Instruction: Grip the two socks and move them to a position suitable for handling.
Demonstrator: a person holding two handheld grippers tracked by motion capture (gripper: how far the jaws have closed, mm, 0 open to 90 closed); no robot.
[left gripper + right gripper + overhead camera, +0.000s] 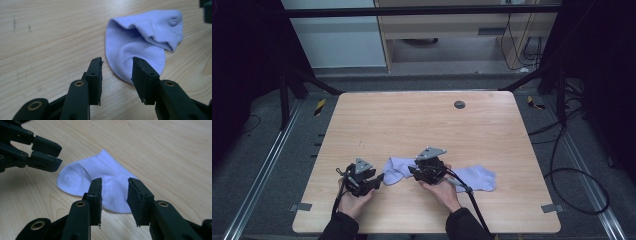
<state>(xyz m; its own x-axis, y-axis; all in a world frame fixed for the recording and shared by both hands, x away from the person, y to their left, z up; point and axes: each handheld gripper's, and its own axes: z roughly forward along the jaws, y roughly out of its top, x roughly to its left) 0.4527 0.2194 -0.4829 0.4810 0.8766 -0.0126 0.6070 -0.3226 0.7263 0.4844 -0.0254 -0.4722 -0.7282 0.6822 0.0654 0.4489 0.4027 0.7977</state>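
Here the left gripper [117,63] has its two black jaws parted by a clear gap with nothing between them; in the left gripper view one jaw tip hangs over the rounded end of the pale sock [140,45], the other over bare wood just beside it, and whether either tip touches the cloth cannot be told. The right gripper [114,185] is likewise spread and holds nothing; in the right gripper view its jaws straddle the sock [100,182] from above, the fabric showing in the gap between them; the left gripper's jaws come in at the upper left of that view, close to the sock's rounded end.

In the high view the left gripper [377,178] sits near the front edge of the worktop [412,120], toward its left front corner, held in the person's left hand [354,197]; the right gripper [412,171] is just beside it toward the middle of the front edge, held in the right hand [442,187], a black cable trailing back off the front edge.

The sock [477,177] lies flat along the front part of the worktop, its length running roughly parallel to the front edge; one end reaches the left gripper, the middle passes under the right gripper, and the other end extends toward the right edge.

A small dark round disc [459,104] is set in the wood near the back edge.
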